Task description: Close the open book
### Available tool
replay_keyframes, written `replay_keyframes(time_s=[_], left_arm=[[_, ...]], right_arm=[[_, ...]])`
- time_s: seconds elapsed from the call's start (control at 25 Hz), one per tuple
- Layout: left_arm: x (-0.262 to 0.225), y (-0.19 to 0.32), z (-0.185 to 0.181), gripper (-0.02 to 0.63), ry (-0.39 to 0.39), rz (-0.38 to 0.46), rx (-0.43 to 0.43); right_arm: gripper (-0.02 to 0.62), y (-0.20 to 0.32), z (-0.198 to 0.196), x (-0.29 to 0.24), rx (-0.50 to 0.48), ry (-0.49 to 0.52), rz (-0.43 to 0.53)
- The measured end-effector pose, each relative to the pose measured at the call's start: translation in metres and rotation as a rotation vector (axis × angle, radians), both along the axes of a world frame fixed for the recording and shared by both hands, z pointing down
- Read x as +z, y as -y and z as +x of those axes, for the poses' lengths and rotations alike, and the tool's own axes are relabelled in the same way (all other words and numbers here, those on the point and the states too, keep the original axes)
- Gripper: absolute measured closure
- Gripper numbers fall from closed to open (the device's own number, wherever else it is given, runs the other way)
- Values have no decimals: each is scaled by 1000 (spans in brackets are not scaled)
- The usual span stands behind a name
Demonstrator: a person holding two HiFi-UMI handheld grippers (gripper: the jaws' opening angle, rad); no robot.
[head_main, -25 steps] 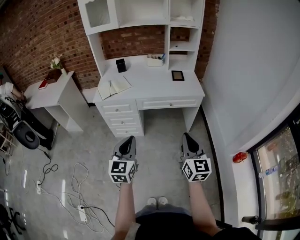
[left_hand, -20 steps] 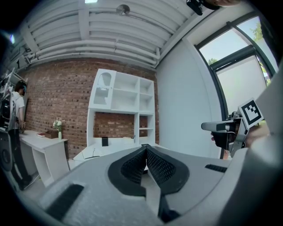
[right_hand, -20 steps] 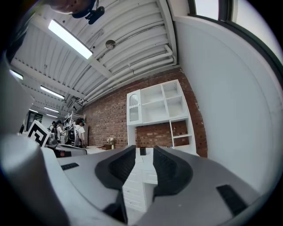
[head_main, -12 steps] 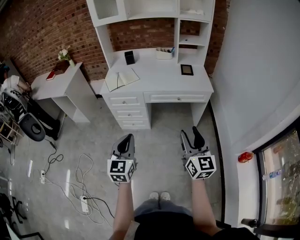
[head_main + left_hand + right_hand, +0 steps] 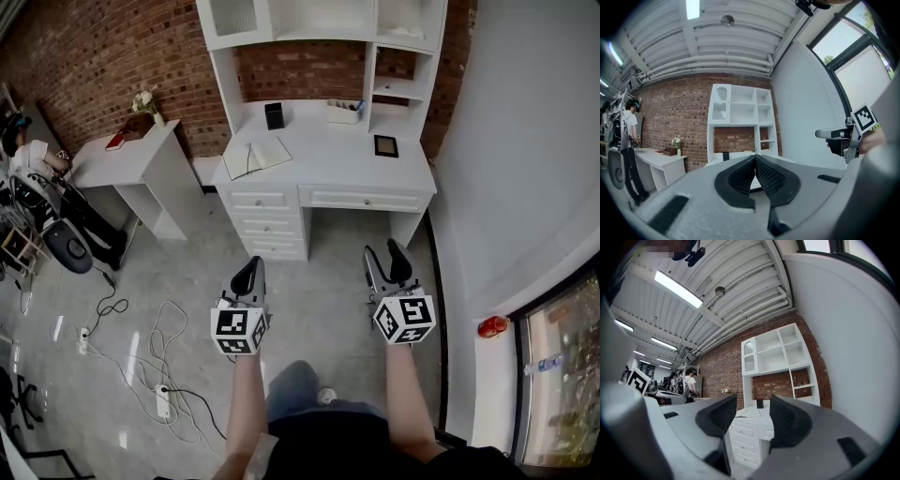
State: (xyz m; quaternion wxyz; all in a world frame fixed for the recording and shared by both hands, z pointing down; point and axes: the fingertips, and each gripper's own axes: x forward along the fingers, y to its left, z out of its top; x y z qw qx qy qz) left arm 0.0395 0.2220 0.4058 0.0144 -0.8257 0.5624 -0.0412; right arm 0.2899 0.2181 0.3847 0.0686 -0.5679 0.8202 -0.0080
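Observation:
The open book [image 5: 257,157] lies flat on the left part of the white desk [image 5: 349,176], pages up; in the right gripper view the book [image 5: 749,413] shows small and far off between the jaws. Both grippers are held out level above the floor, well short of the desk. My left gripper [image 5: 249,266] is shut with nothing in it; its pads [image 5: 764,174] meet at the tip. My right gripper [image 5: 386,255] stands open and empty, its jaws wide apart [image 5: 752,405]. The left gripper view catches the right gripper [image 5: 834,134] at its right edge.
On the desk stand a black box [image 5: 274,115], a pen tray [image 5: 345,111] and a small dark frame [image 5: 385,145], under a white hutch [image 5: 319,23]. A side table [image 5: 127,161] stands left. Cables [image 5: 141,366] trail over the floor. A grey wall [image 5: 525,141] runs along the right.
The right gripper's jaws have gone from shut to wide open. The desk has drawn a little nearer in the head view as the person steps forward with both grippers. The left gripper stays shut.

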Motion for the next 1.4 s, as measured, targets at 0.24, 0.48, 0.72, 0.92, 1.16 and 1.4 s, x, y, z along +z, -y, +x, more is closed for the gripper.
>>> replay_keyframes(time_s=[0.24,0.48,0.72,0.92,1.16,1.4], left_arm=[[-6,21,-25,597,-39,25,-60],[-4,50,-42,597,-65,54,-96],[12,103,-71,597,-87,74,-134],[15,182,-104,597,-94,72,-137],[31,293,-148,597,-88,2,-121],[27,398,-188,597,-74,-27,-104]], right_arm=[[394,29,-22,-5,-57,-36,14],[394,65,-38,4,-94,-63,12],[394,124,-63,17,-122,-105,2],[395,197,-96,23,-120,-141,7],[396,307,-155,37,-131,-143,-49],[396,411,-204,38,-133,-140,-89]])
